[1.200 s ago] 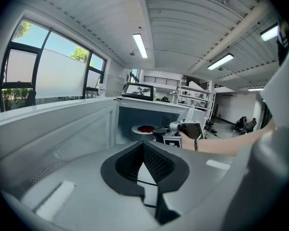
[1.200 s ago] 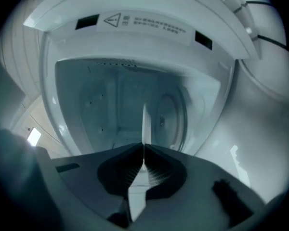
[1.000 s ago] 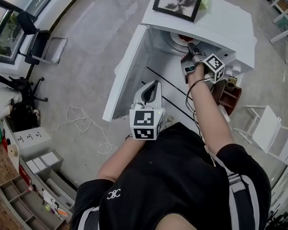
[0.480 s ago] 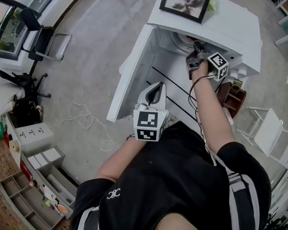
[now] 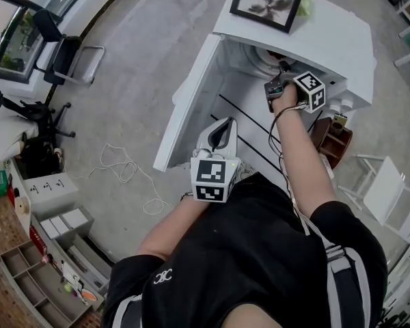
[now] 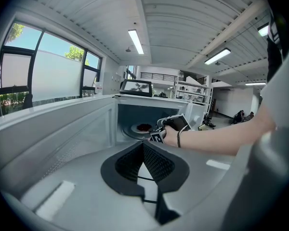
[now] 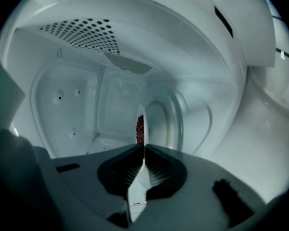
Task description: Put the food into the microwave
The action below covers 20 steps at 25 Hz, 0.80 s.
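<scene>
Right gripper (image 5: 282,68) has barely shifted: it sits at the mouth of the boxy white microwave (image 5: 314,33), jaws clamped on the rim of a round white plate (image 6: 133,131). Red food (image 6: 144,127) sits on the plate inside the microwave. Left gripper (image 5: 221,127) is in front of the microwave, jaws together, empty.

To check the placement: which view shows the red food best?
The left gripper view: the red food lies on its plate inside the microwave. The right gripper view shows only a red sliver edge-on; the head view barely shows it.
</scene>
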{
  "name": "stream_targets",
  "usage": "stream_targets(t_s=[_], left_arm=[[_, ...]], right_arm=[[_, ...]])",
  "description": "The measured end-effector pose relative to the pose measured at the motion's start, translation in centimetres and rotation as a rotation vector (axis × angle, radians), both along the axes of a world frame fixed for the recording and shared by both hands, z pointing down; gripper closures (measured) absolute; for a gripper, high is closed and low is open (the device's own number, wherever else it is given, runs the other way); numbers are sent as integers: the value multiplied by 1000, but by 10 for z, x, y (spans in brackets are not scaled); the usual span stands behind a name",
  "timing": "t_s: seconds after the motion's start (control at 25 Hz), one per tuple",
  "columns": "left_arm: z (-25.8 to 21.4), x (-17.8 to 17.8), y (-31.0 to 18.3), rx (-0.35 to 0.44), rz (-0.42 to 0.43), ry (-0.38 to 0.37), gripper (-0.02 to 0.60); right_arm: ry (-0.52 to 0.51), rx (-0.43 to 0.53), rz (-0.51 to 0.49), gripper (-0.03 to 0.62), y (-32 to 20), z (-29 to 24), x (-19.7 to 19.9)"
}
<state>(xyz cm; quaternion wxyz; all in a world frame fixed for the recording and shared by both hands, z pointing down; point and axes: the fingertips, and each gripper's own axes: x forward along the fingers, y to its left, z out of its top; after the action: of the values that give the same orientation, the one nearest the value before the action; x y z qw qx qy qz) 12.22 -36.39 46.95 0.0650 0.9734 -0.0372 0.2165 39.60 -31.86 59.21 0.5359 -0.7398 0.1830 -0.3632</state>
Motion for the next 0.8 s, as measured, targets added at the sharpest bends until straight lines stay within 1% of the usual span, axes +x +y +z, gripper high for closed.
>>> stream_targets(t_s=[0.12, 0.28, 0.4, 0.48, 0.68, 0.76, 0.8], left_arm=[[0, 1, 1, 11, 2, 5, 573], [-3, 0, -3, 21, -10, 9, 574], [-7, -2, -6, 24, -30, 13, 573], [-5, -3, -6, 26, -26, 10, 572], [-1, -5, -2, 29, -11, -1, 572], [-4, -4, -3, 25, -20, 7, 572], [-5, -4, -4, 24, -23, 10, 573]], right_arm=[[28, -101, 1, 576, 4, 2, 1], [94, -267, -23, 565, 7, 0, 4], [151, -434, -55, 541, 9, -2, 4], [185, -549, -67, 528, 11, -2, 5], [206, -814, -81, 512, 16, -1, 11], [239, -884, -92, 511, 17, -4, 13], [256, -897, -94, 510, 17, -5, 13]])
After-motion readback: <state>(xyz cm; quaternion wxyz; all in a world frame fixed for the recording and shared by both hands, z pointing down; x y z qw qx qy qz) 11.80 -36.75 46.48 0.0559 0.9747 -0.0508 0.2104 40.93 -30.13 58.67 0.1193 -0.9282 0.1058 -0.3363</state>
